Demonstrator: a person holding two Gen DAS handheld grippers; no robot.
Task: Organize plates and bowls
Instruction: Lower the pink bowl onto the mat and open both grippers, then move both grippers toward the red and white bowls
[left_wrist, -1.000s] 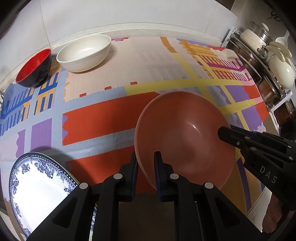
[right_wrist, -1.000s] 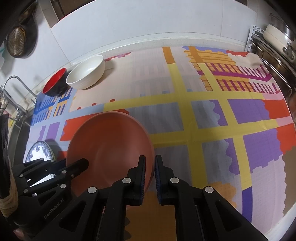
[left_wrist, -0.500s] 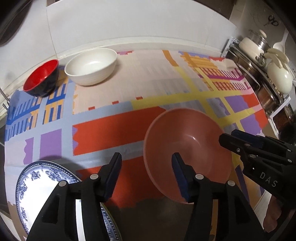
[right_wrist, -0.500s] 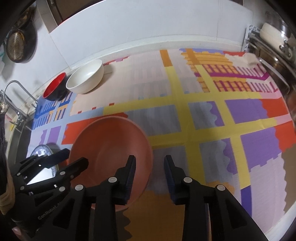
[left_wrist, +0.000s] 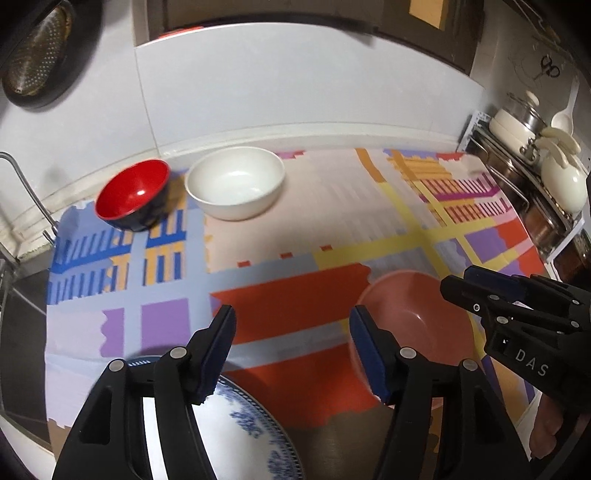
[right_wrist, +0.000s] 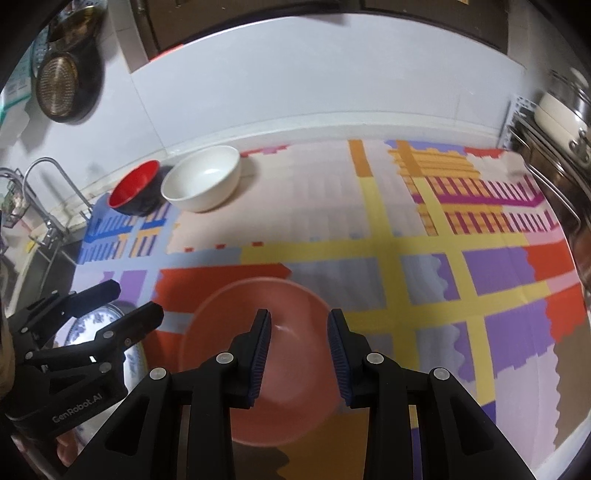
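Note:
A salmon-pink bowl (left_wrist: 417, 332) (right_wrist: 284, 354) rests upright on the patterned cloth near the front edge. My left gripper (left_wrist: 291, 317) (right_wrist: 135, 299) hovers to its left with its jaws opening and nothing between them. My right gripper (right_wrist: 299, 319) (left_wrist: 460, 278) hangs open above the bowl's middle, its pads clear of the rim. A blue-and-white plate (left_wrist: 251, 424) (right_wrist: 96, 332) lies under the left gripper. At the back left stand a white bowl (left_wrist: 236, 181) (right_wrist: 203, 177) and a red-and-black bowl (left_wrist: 133, 194) (right_wrist: 135, 186), side by side.
The colourful cloth (left_wrist: 332, 206) covers the counter up to the white wall. A rack with pots and a white kettle (left_wrist: 535, 177) fills the right side. A faucet (right_wrist: 48, 177) and sink lie at the left. A round strainer (left_wrist: 33, 62) hangs on the wall.
Both grippers were shut on the pink bowl's rim; they have let go, opened and lifted back. The bowl now sits free on the cloth.

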